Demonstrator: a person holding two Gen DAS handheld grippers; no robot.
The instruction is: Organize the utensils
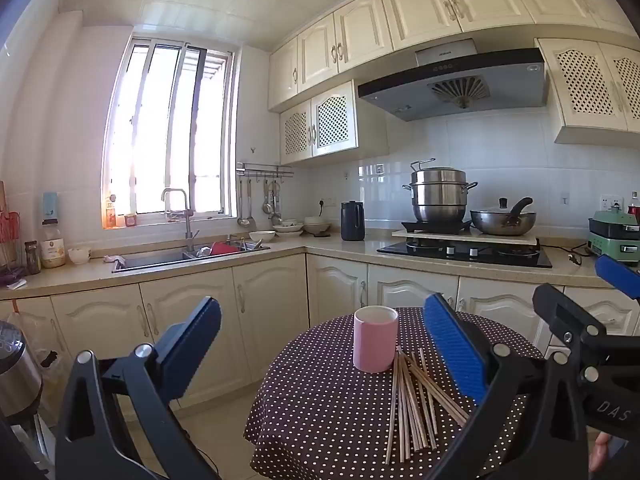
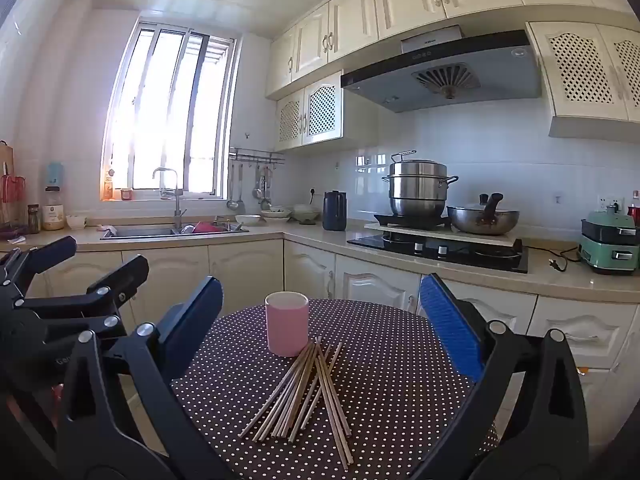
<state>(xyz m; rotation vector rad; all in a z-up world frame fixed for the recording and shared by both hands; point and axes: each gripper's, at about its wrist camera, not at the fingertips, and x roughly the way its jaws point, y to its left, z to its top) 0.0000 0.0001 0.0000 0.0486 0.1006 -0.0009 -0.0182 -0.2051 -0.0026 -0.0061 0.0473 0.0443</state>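
A pink cup (image 1: 375, 340) (image 2: 287, 328) stands upright on a small round table (image 1: 320, 408) (image 2: 404, 364) with a dark polka-dot cloth. Several wooden chopsticks (image 1: 412, 404) (image 2: 308, 392) lie in a loose fan just in front of the cup, their far ends close to its base. My left gripper (image 1: 322, 304) hovers open before the table's left side, nothing between its blue pads. My right gripper (image 2: 320, 282) is open and empty too, level, framing the cup and chopsticks. Each gripper shows at the edge of the other's view, the right gripper (image 1: 580, 288) and the left gripper (image 2: 96, 258).
An L-shaped counter runs behind the table, with a sink (image 1: 188, 258), a dark kettle (image 1: 352, 220), a stove (image 1: 464, 252) carrying a steamer pot (image 1: 438, 196) and a wok (image 1: 502, 220), and a green appliance (image 1: 614, 236). A metal appliance (image 1: 16, 372) stands at the near left.
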